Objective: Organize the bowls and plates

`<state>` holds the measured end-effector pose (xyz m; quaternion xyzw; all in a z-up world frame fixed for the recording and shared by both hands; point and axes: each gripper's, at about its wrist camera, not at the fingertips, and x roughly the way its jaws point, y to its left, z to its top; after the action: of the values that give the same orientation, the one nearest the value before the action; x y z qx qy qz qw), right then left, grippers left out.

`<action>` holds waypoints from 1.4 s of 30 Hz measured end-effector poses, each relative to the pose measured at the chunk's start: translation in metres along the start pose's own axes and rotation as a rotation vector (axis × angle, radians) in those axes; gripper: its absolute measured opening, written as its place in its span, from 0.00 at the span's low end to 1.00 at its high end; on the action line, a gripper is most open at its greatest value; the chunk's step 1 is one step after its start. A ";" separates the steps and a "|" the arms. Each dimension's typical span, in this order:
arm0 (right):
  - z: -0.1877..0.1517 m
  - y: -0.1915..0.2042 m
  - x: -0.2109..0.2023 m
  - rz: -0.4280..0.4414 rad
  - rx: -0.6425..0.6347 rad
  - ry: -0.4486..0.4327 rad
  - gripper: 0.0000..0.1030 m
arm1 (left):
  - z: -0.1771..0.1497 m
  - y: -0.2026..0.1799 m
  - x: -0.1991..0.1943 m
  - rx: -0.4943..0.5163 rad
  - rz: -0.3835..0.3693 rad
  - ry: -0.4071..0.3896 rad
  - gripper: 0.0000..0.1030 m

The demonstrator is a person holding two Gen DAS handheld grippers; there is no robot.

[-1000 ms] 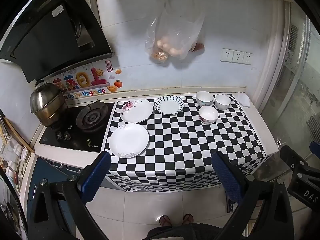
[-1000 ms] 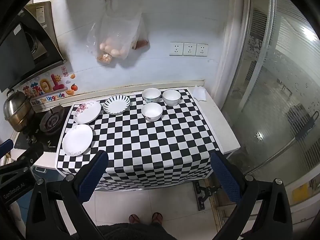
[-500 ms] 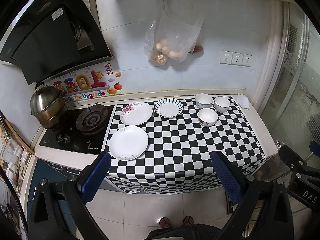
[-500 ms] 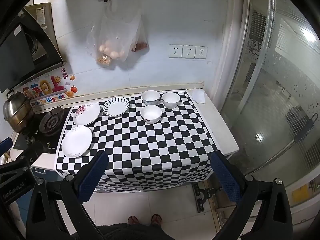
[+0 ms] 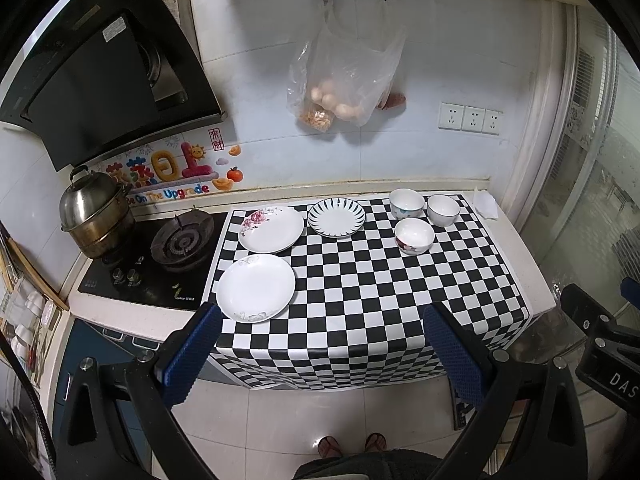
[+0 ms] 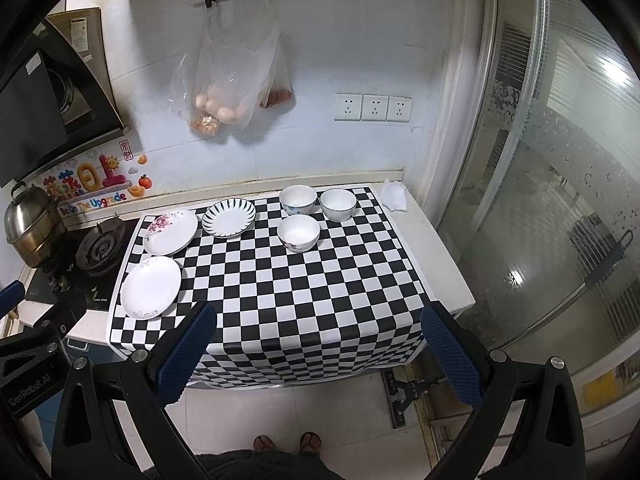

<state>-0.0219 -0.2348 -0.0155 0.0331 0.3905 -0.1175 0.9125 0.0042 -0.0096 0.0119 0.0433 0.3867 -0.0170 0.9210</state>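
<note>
On the checkered counter (image 5: 360,300) lie three plates: a plain white plate (image 5: 256,288) at front left, a plate with pink flowers (image 5: 271,229) behind it, and a small blue-striped plate (image 5: 336,217). Three white bowls stand at back right: one (image 5: 406,202), one (image 5: 443,210) and a nearer one (image 5: 414,235). The right wrist view shows the same plates (image 6: 151,287) (image 6: 171,232) (image 6: 229,217) and bowls (image 6: 298,199) (image 6: 338,204) (image 6: 299,233). My left gripper (image 5: 320,352) and right gripper (image 6: 318,350) are open and empty, held well back from the counter, above the floor.
A gas stove (image 5: 176,242) with a steel pot (image 5: 94,216) is left of the counter, under a range hood (image 5: 100,68). A plastic bag of food (image 5: 344,84) hangs on the wall. A crumpled tissue (image 5: 486,204) lies at the back right corner. A glass door (image 6: 560,200) is right.
Both grippers have drawn back and up slightly, so the counter looks a little smaller and farther. Plates and bowls have not moved.
</note>
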 end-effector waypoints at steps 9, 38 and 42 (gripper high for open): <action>-0.001 0.001 0.001 0.001 0.009 -0.007 1.00 | 0.005 -0.003 -0.003 0.002 0.005 -0.011 1.00; 0.001 0.005 -0.005 0.022 0.000 -0.025 1.00 | 0.010 0.008 -0.009 -0.012 0.010 -0.041 1.00; 0.001 0.007 -0.004 0.029 -0.003 -0.023 1.00 | 0.006 0.013 -0.011 -0.020 0.010 -0.049 1.00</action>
<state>-0.0225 -0.2277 -0.0121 0.0359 0.3796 -0.1040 0.9186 0.0013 0.0030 0.0244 0.0354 0.3641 -0.0095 0.9307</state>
